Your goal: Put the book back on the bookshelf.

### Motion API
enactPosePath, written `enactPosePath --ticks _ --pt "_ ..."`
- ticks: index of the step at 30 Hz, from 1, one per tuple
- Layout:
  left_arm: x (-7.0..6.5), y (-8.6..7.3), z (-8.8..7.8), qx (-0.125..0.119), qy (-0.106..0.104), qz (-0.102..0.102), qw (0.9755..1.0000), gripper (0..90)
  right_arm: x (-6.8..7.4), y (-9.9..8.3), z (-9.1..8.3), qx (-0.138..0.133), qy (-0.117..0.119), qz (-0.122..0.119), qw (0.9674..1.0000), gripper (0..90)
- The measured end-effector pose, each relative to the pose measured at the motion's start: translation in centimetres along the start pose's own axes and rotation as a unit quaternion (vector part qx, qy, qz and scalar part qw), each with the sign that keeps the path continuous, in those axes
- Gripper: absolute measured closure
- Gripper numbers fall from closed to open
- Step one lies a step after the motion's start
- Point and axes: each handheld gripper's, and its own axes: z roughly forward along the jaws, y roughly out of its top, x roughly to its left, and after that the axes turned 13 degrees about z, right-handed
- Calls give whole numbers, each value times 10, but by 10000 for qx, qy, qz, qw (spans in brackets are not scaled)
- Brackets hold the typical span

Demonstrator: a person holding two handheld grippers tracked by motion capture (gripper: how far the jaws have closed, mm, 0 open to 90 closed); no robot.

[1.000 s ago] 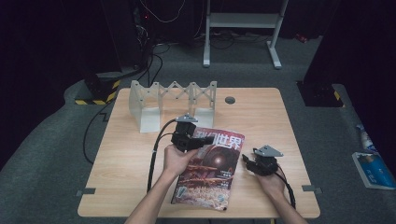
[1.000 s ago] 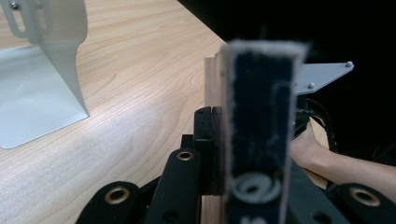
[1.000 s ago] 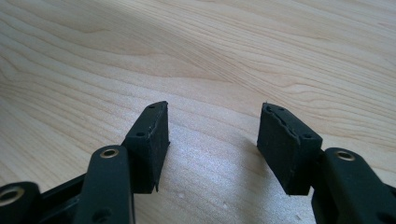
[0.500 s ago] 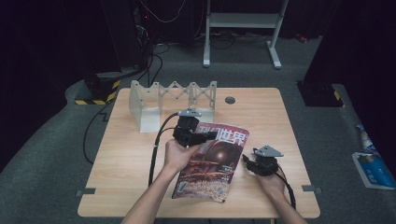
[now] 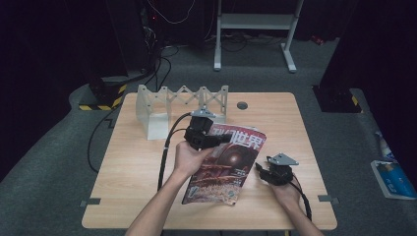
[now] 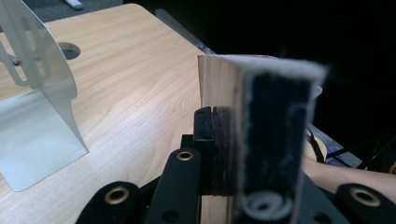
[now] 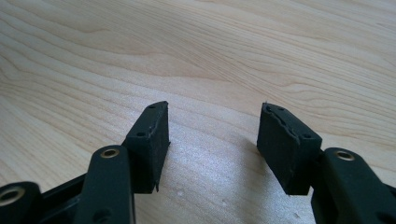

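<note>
The magazine [image 5: 227,164] is tilting up off the table [image 5: 147,167], its top edge clamped in the left gripper [image 5: 216,139]; racking it in the stand [image 5: 162,105] just beyond is remaining. The right gripper [image 5: 260,172], beside it, is gaping empty.

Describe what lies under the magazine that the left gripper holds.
The magazine is tilted, its near edge on the wooden table. The left gripper clamps its top. Whatever lies beneath is hidden.

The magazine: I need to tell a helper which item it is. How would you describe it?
On the wooden table, in front of the white folding rack, the magazine is lifted at its top edge by the left gripper. It is the only printed thing there, with a dark red cover.
</note>
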Motion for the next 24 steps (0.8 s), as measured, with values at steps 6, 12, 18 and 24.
enactPosePath --ticks 6,12,18,24 --pt "1 8 -7 55 110 103 9999 835 0 0 0 -5 2 1 10000 436" --pt "3 15 -17 154 293 210 9992 835 0 0 0 -15 -8 -18 10000 436" --pt "6 22 -31 240 481 248 9982 834 0 0 0 -10 -10 8 10000 436" --pt "10 25 -42 342 637 257 9971 834 0 -1 0 -9 -13 -2 10000 435"
